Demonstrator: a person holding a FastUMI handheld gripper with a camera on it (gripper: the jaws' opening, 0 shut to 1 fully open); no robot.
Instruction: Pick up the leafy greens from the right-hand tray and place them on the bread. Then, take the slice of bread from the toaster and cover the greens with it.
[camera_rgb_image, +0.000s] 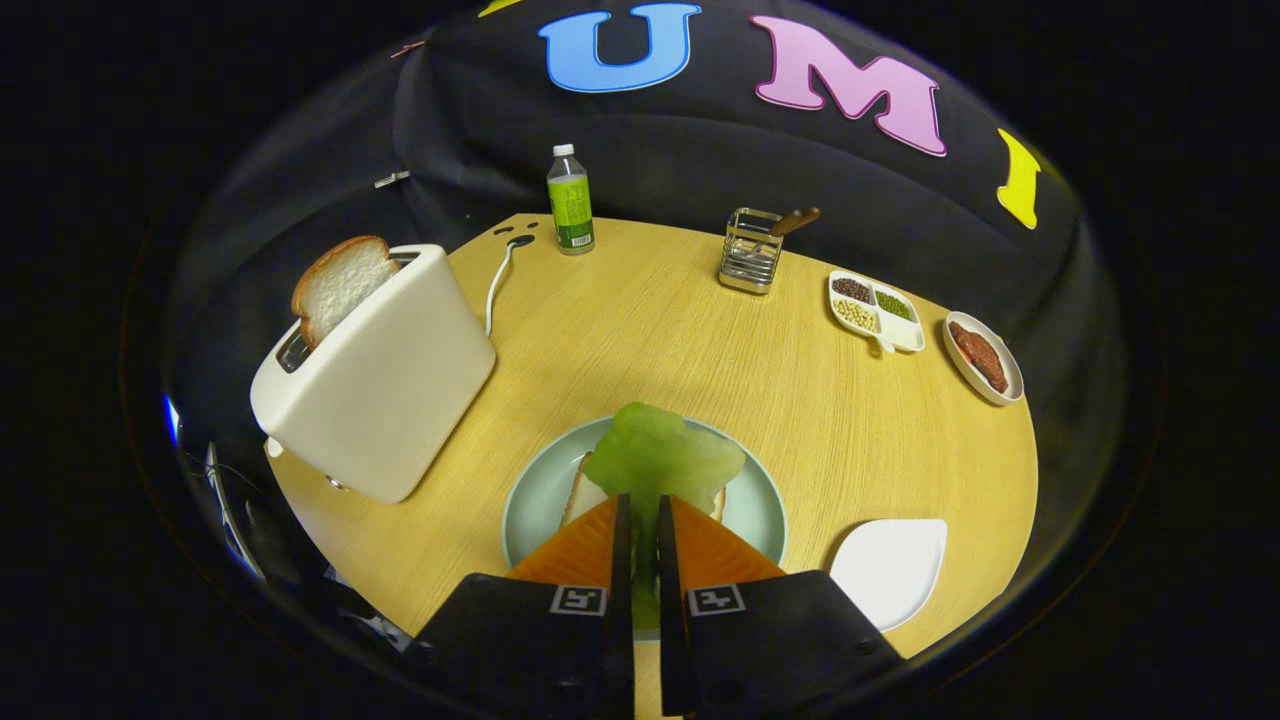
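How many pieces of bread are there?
2. One slice of bread sticks up out of the white toaster. The other bread lies on the round plate, mostly covered by the leafy greens the gripper is shut on.

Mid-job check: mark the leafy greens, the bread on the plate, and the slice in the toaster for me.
leafy greens (668, 458), gripper view, on the broad leaf ahead of the fingers pinching its stem.
bread on the plate (583, 493), gripper view, on its exposed left corner.
slice in the toaster (340, 282), gripper view, on the face sticking up from the slot.
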